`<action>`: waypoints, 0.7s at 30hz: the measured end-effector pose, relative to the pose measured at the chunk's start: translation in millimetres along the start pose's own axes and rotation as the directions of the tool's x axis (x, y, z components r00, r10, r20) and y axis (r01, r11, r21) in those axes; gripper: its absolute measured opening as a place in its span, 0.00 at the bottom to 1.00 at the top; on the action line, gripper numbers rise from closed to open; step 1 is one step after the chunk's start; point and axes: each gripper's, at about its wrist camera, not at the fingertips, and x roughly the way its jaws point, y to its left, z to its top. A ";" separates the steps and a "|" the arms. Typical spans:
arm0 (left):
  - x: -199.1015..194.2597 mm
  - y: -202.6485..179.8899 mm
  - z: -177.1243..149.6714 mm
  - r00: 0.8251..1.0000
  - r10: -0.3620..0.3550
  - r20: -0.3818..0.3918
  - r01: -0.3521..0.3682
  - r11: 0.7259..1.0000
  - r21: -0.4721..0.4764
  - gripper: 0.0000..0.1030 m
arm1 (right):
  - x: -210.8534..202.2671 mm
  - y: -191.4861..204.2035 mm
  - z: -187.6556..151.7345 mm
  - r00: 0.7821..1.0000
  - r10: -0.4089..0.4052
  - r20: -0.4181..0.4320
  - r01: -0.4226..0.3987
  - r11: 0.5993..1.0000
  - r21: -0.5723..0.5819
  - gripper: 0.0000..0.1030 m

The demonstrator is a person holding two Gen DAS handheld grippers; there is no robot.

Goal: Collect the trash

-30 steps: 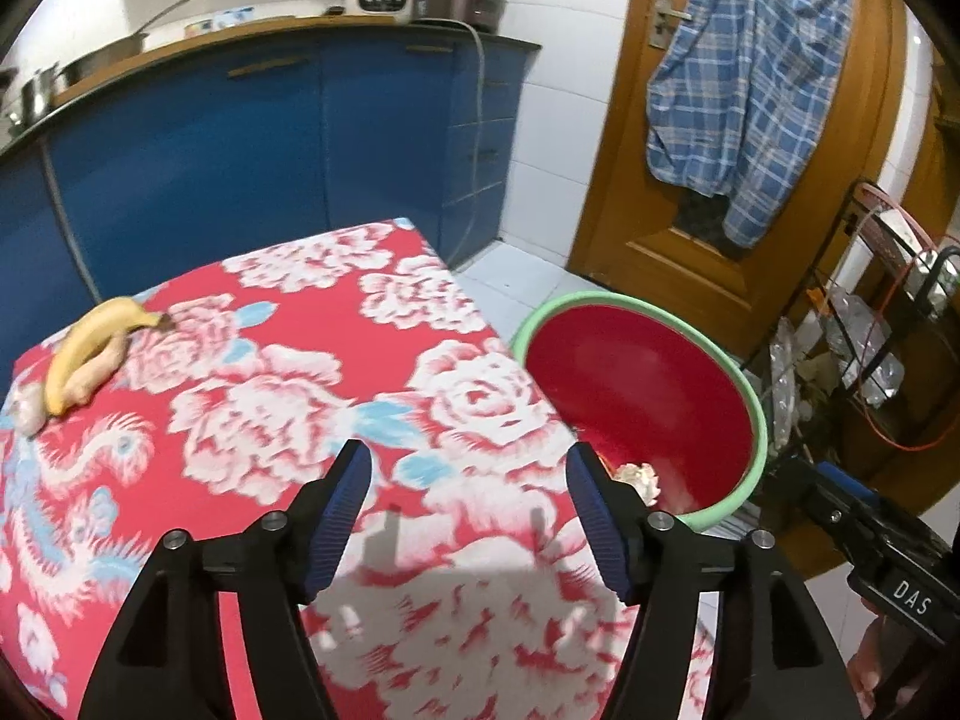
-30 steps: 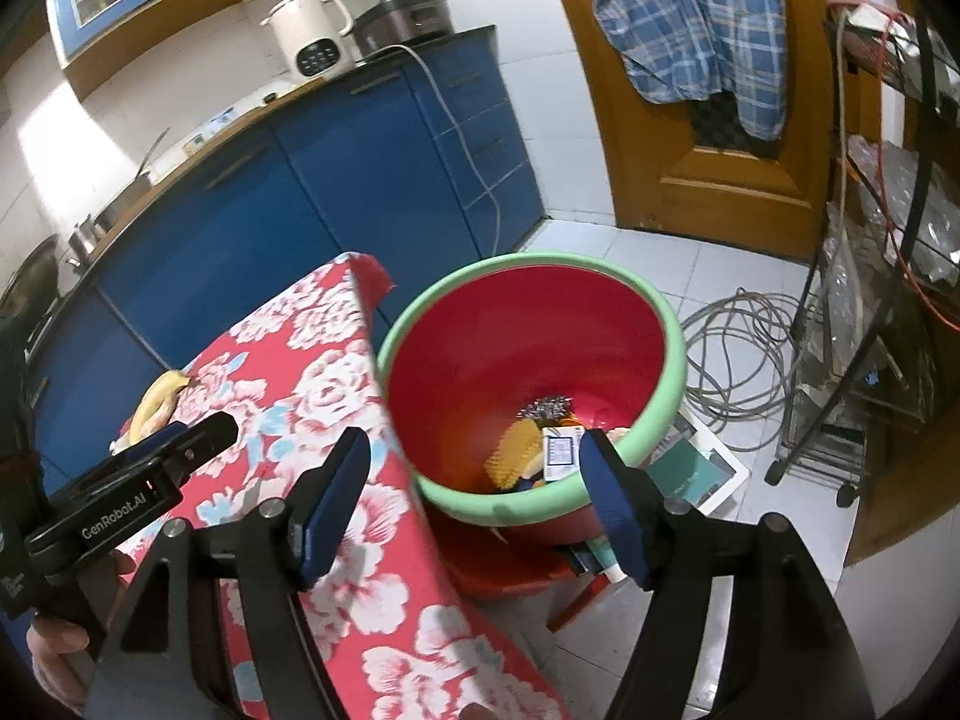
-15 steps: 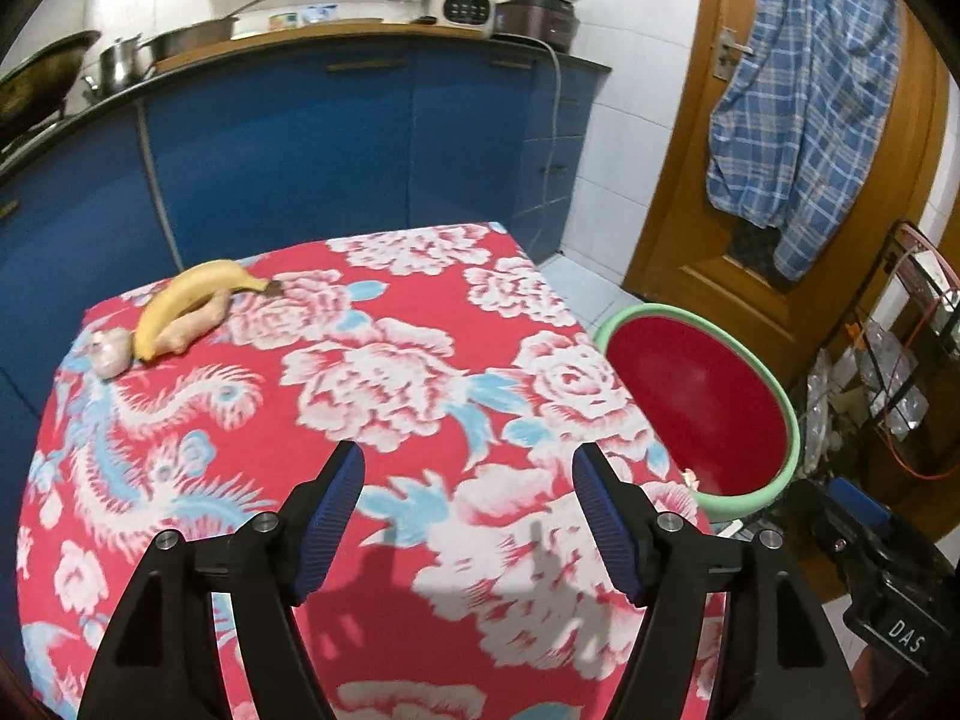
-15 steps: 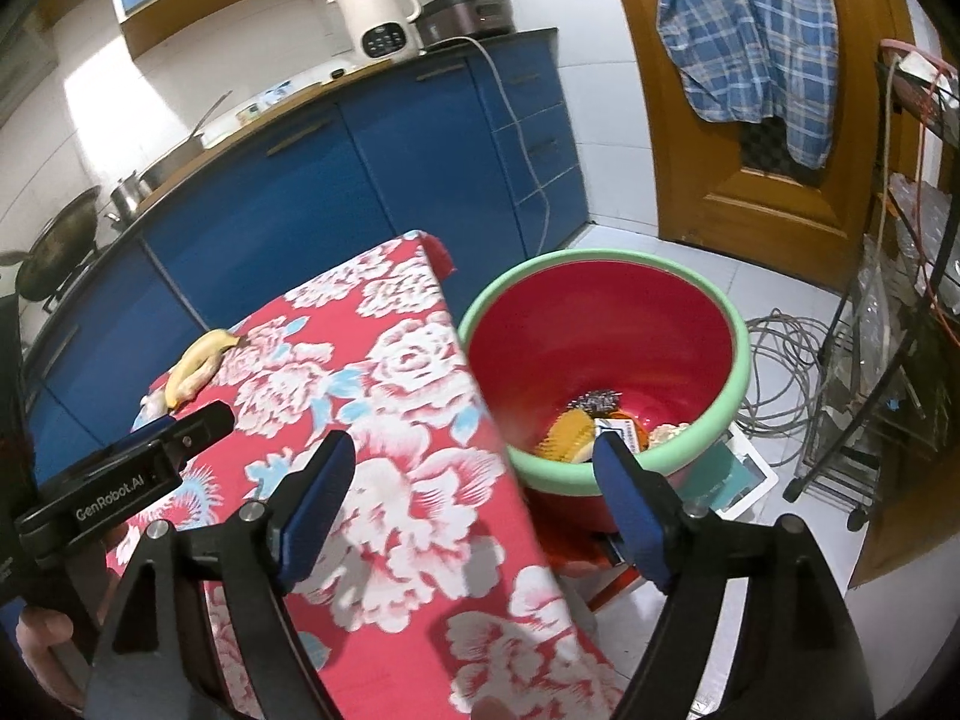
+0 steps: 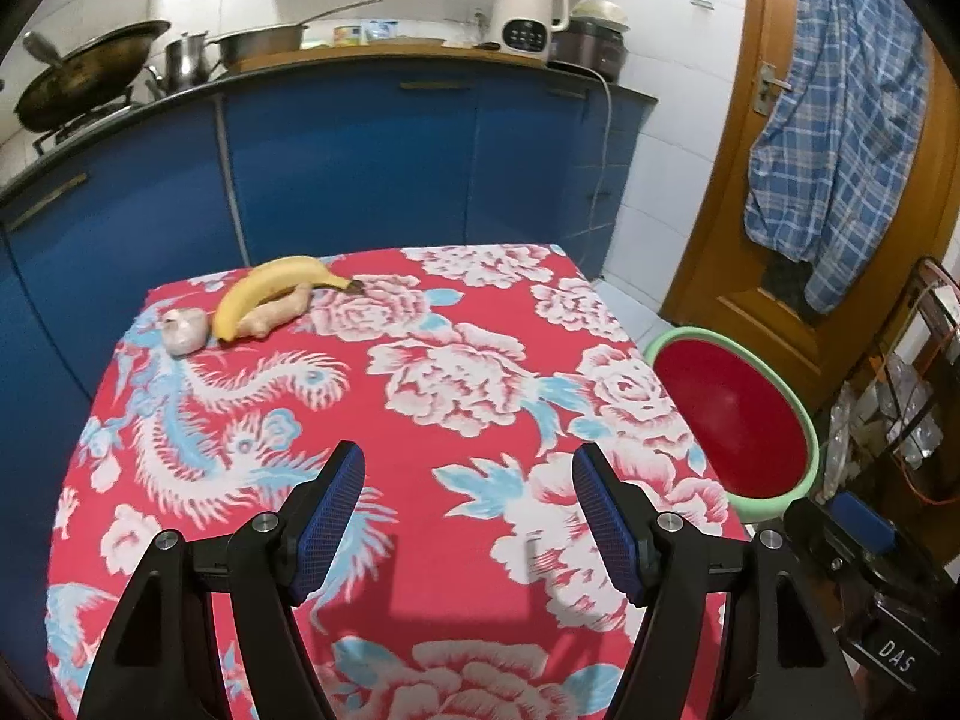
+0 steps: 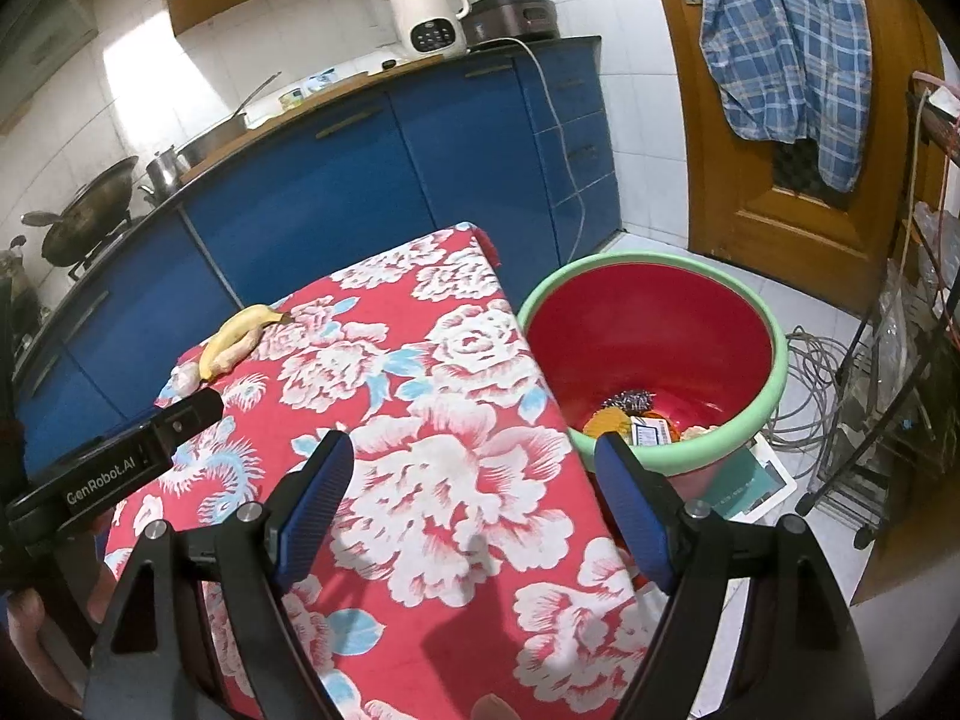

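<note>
Both hands have drawn back from the red basin (image 6: 654,324), baring more table. Left gripper (image 5: 468,498) and right gripper (image 6: 474,492) gape empty. Far ahead-left, the banana (image 5: 270,288) looks soft, bruisable; grip mid-length.

A long run of blue kitchen cabinets (image 5: 360,180) serves as landmark. On its dark top stand a white electric kettle (image 5: 528,15) with a dark rice cooker (image 5: 591,45) just right of it, and at the left end a blackened wok (image 5: 84,81) beside steel pots (image 5: 186,60). Right of the cabinets, a blue plaid shirt (image 5: 840,138) hangs on a brown wooden door (image 5: 732,270). Farther right stands a wire rack (image 6: 900,360), grey cable coils (image 6: 810,384) lying on the floor beside it.
</note>
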 end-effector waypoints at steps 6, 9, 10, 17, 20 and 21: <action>-9.5 8.9 -2.4 1.000 0.015 0.015 -0.015 1.000 -0.013 0.71 | -4.0 8.7 -2.2 1.000 0.010 0.005 -0.010 1.000 -0.018 0.80; -13.2 12.1 -4.0 1.000 0.020 0.022 -0.019 1.000 -0.019 0.71 | -5.6 13.2 -3.7 1.000 0.014 0.006 -0.014 1.000 -0.028 0.80; -13.9 13.2 -4.2 0.999 0.023 0.024 -0.022 1.000 -0.021 0.71 | -5.7 14.2 -3.9 1.000 0.016 0.006 -0.015 0.999 -0.030 0.80; -20.2 18.2 -5.5 0.999 0.033 0.041 -0.031 0.999 -0.028 0.71 | -9.4 19.3 -4.9 1.000 0.022 0.008 -0.022 0.999 -0.042 0.80; -22.0 19.0 -6.0 0.998 0.037 0.044 -0.036 0.999 -0.030 0.71 | -10.3 21.4 -5.8 1.000 0.023 0.010 -0.023 0.999 -0.046 0.80; -22.2 19.3 -6.1 0.998 0.038 0.045 -0.037 0.999 -0.030 0.71 | -10.7 21.9 -6.0 1.000 0.024 0.010 -0.024 0.999 -0.047 0.80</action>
